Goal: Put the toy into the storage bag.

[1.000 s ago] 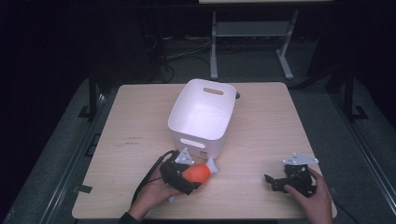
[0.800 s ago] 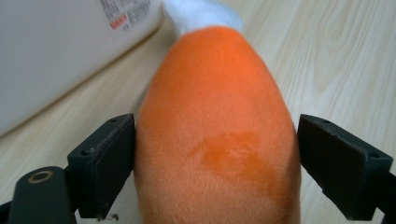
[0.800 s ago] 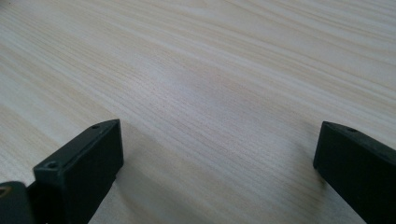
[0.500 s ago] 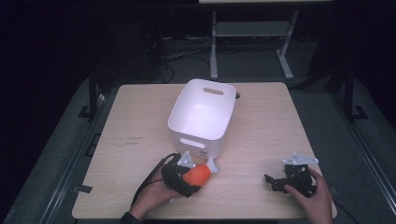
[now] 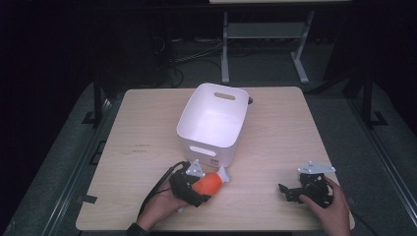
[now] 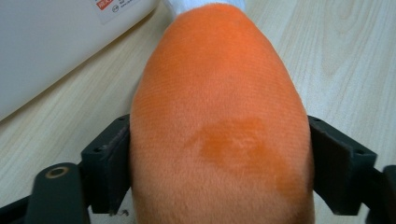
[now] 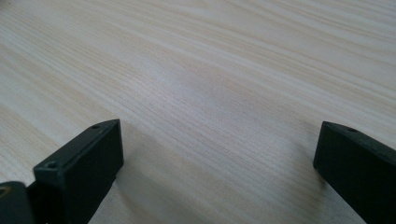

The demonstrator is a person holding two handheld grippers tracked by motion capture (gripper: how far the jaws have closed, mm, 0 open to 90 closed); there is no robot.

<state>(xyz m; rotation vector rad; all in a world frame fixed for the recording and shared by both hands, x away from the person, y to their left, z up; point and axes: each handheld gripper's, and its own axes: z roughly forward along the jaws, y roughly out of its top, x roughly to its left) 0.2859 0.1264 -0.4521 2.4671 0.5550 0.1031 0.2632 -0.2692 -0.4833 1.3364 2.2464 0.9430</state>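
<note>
An orange plush toy [image 5: 206,183] with a white end [image 5: 223,174] lies on the wooden table, just in front of the white bin [image 5: 189,128]. My left gripper [image 5: 205,189] holds it. Its jaws have just been closing, and the toy [image 6: 219,121] sits between them with both black pads [image 6: 109,163] pressed against its sides. My right gripper [image 5: 287,191] rests at the table's front right in a hand. In the right gripper view the right gripper [image 7: 219,149] stands open over bare wood, with nothing between its jaws.
The white bin has handle slots and a label [image 6: 112,7] on its near wall, close to the toy's left. Bare table [image 5: 280,137] lies between the two hands and to the bin's right. A metal stand [image 5: 265,34] is on the floor beyond the table.
</note>
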